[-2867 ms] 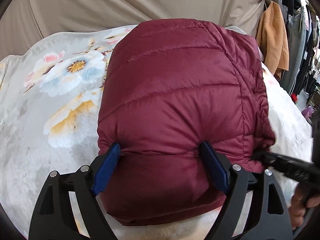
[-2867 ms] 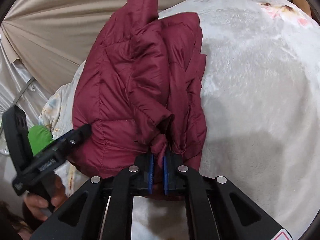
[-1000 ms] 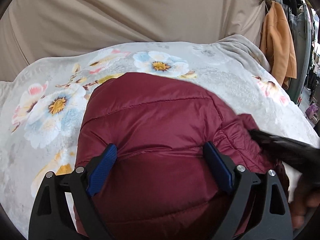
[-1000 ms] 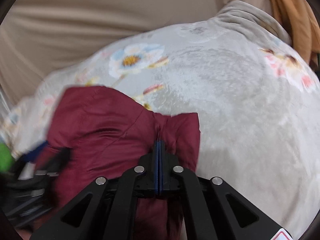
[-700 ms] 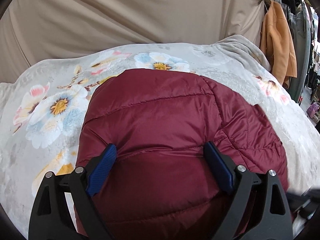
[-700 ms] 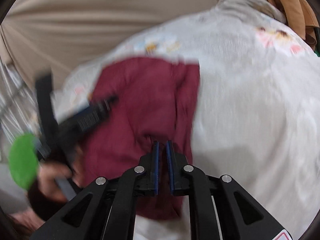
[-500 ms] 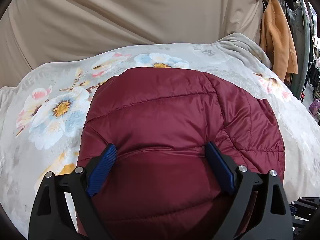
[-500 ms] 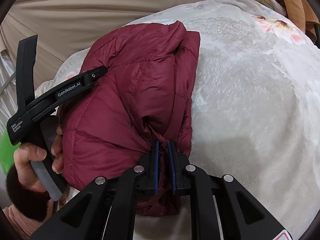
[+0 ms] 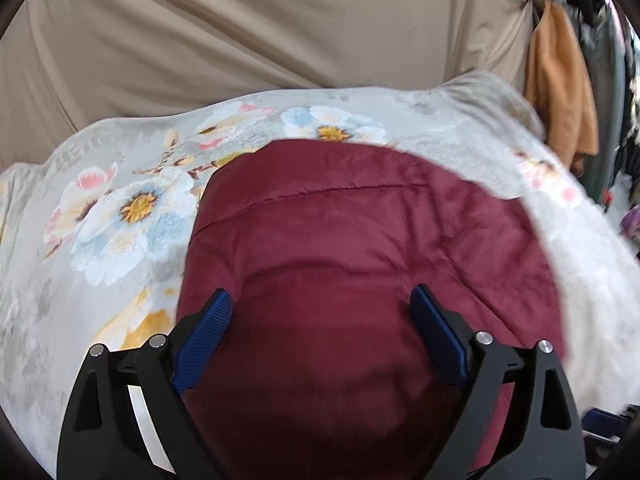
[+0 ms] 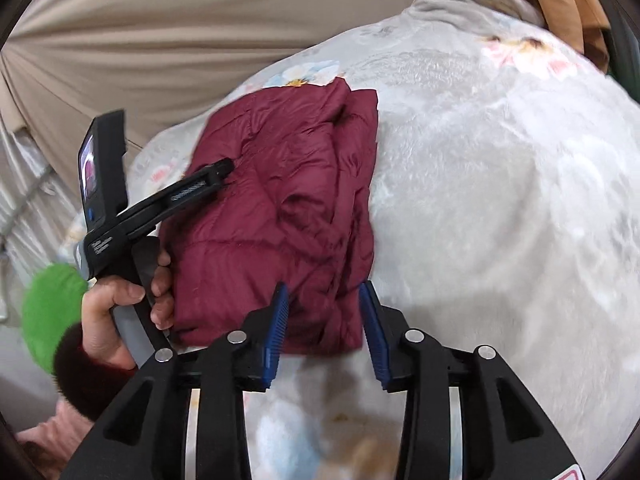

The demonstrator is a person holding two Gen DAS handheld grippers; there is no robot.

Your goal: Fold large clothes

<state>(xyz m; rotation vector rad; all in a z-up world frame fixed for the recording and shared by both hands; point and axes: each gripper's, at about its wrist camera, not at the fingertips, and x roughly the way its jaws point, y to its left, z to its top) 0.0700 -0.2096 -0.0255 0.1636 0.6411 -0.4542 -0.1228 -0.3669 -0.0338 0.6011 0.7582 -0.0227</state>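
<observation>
A maroon quilted puffer jacket [image 9: 352,264] lies folded into a thick bundle on the floral blanket [image 9: 120,216]. My left gripper [image 9: 320,312] is open, its blue pads spread wide over the near part of the bundle. In the right wrist view the jacket [image 10: 280,208] lies flat in a rough rectangle. My right gripper [image 10: 324,312] is open at the jacket's near edge, holding nothing. The left gripper [image 10: 216,172] shows there from the side, resting on the jacket's left part.
The floral grey blanket [image 10: 500,200] covers the bed to the right of the jacket. A beige curtain [image 9: 240,32] hangs behind. An orange garment [image 9: 560,92] and dark clothes hang at the far right. A green object [image 10: 52,312] sits at the left.
My right gripper has opened and let go of the jacket's edge, and has drawn back a little. The jacket has settled flat on the blanket. The left gripper stays open over it.
</observation>
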